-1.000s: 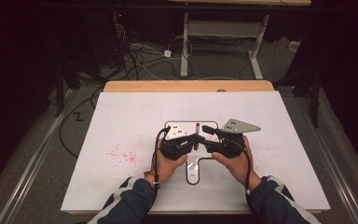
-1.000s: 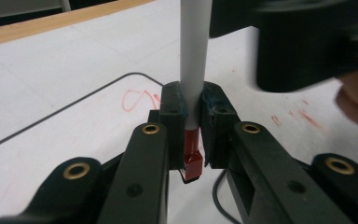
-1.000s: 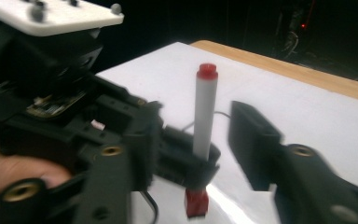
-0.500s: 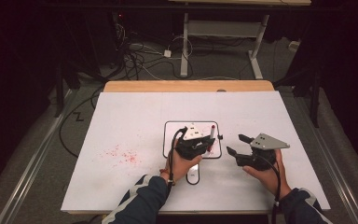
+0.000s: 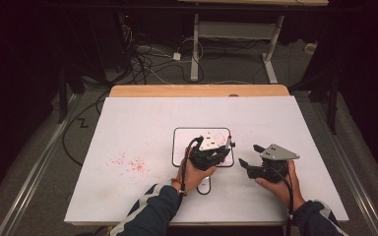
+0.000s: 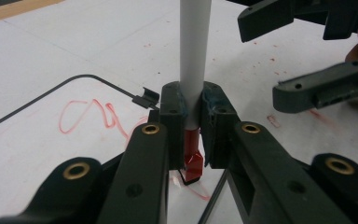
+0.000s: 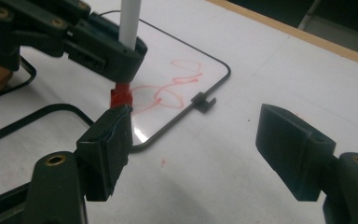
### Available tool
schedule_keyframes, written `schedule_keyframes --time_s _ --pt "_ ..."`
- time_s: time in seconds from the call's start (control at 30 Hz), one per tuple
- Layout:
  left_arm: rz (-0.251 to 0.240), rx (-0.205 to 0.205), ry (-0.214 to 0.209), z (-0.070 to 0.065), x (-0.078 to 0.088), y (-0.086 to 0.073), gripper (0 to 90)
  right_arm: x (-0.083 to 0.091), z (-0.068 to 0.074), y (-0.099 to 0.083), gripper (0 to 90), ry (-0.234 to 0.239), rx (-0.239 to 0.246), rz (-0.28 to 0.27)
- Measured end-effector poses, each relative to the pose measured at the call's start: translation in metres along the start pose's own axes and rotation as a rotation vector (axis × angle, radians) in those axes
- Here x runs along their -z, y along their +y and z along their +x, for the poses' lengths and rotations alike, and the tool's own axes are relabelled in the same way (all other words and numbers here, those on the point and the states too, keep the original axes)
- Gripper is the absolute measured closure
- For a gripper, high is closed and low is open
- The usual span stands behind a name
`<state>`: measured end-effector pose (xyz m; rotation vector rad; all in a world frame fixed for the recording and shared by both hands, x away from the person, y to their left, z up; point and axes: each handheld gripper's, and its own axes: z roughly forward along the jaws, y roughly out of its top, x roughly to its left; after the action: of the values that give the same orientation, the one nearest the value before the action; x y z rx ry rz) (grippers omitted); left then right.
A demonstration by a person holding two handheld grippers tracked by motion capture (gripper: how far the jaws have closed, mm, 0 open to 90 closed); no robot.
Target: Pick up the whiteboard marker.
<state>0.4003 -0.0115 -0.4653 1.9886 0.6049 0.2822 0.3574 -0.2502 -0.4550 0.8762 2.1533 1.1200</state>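
Observation:
My left gripper [image 5: 224,149] is shut on a white marker [image 6: 194,56] that stands upright, its red end [image 6: 193,158] pointing down at a small black-framed whiteboard [image 5: 183,142]. Red scribbles [image 7: 177,86] cover the board. My right gripper [image 5: 250,156] rests just right of the board, apart from the marker. Its jaws have just been opening and stand wide with nothing between them [image 7: 200,154]. In the right gripper view the left gripper [image 7: 98,44] and its marker [image 7: 129,23] sit at the upper left.
The white table [image 5: 300,128] has red ink specks [image 5: 128,164] at the left and a wooden strip [image 5: 197,91] along its far edge. A small black clip [image 7: 203,102] sits on the board's frame. Cables and desk legs [image 5: 194,49] lie on the floor beyond.
The two grippers met at the marker over the board a second ago. The right gripper has since drawn away to the right and opened its jaws; the left has shifted slightly with the marker.

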Motion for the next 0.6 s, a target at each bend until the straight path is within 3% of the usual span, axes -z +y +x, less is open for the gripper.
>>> schedule_keyframes --time_s 0.1,0.17,0.27,0.3,0.43,0.53,0.6 --pt "0.007 -0.008 0.017 0.005 -0.001 0.002 78.7 0.001 0.003 0.001 27.7 0.000 0.016 -0.009" --pt "0.006 0.008 0.025 0.010 -0.002 0.003 78.7 0.002 0.006 0.001 27.7 0.000 0.026 -0.008" --pt "0.004 0.036 0.002 0.012 -0.003 0.003 78.7 0.002 0.011 -0.001 27.7 0.013 0.049 0.005" --pt "0.003 0.040 -0.022 0.011 -0.003 0.003 78.8 0.002 0.012 -0.001 27.9 0.018 0.054 0.007" --pt "0.015 -0.011 -0.098 -0.004 -0.008 0.004 78.7 0.003 0.012 -0.003 28.0 0.031 0.065 0.017" --pt "0.021 -0.052 -0.103 -0.012 -0.012 0.007 78.7 0.003 0.012 -0.005 27.9 0.029 0.067 0.029" --pt "0.022 -0.058 -0.103 -0.010 -0.012 0.007 78.7 0.004 0.011 -0.006 27.9 0.024 0.062 0.025"
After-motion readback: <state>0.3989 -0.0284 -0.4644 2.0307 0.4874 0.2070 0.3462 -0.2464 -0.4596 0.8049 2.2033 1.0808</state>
